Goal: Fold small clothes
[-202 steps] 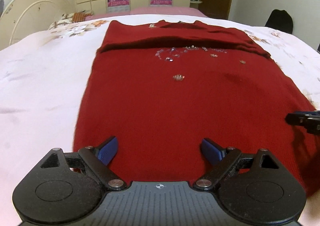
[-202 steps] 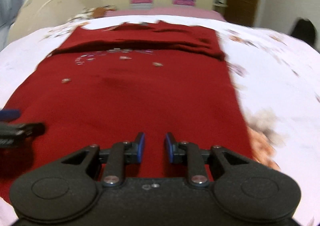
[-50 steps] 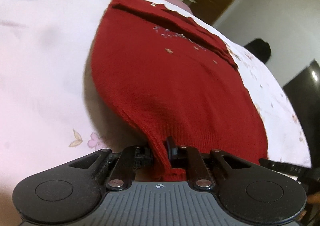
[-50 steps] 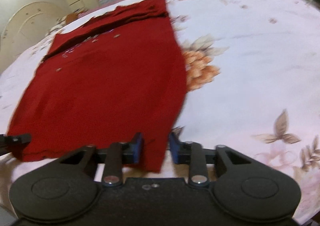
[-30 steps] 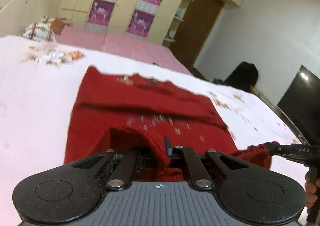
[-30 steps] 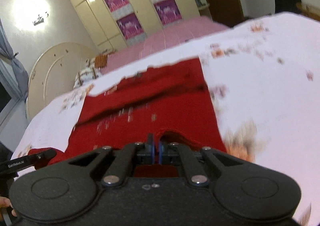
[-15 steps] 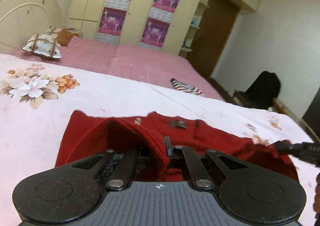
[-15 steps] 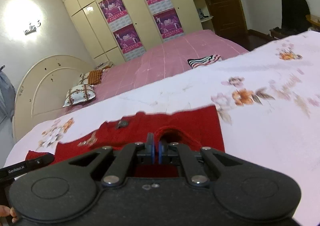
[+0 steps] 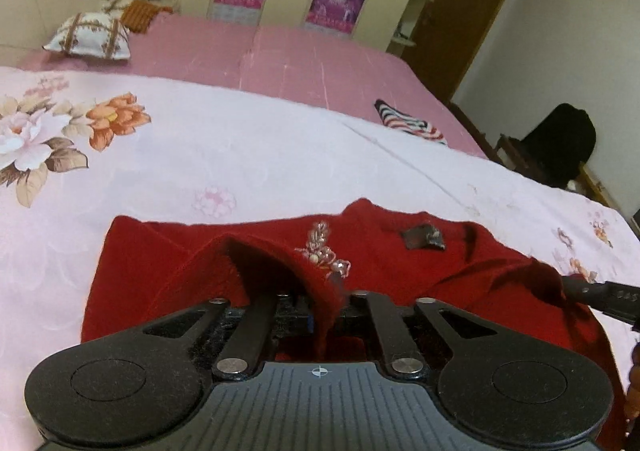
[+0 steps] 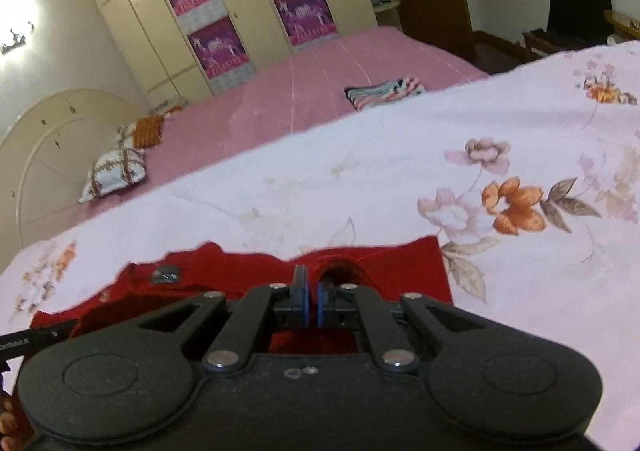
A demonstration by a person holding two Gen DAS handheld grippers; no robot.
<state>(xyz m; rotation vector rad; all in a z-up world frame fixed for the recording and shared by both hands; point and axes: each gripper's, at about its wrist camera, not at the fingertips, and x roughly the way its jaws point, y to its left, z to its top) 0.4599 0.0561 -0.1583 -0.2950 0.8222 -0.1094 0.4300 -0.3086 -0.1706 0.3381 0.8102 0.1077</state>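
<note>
Red beaded sweater (image 9: 460, 263) lay on the floral bedspread (image 9: 240, 155), hem carried over toward the neckline for a fold; left gripper (image 9: 325, 305) just easing its pinch; right gripper (image 10: 311, 301) clamped on hem.

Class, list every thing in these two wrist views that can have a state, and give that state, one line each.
Red knitted sweater: folded over on itself, hem carried up to the collar, lying on the floral sheet.
Left gripper: jaws have just been opening, red hem between them.
Right gripper: shut on the sweater hem.
Brown wooden door: closed.
Cream wardrobe doors: closed.
Striped garment: folded, on the pink bedspread.
</note>
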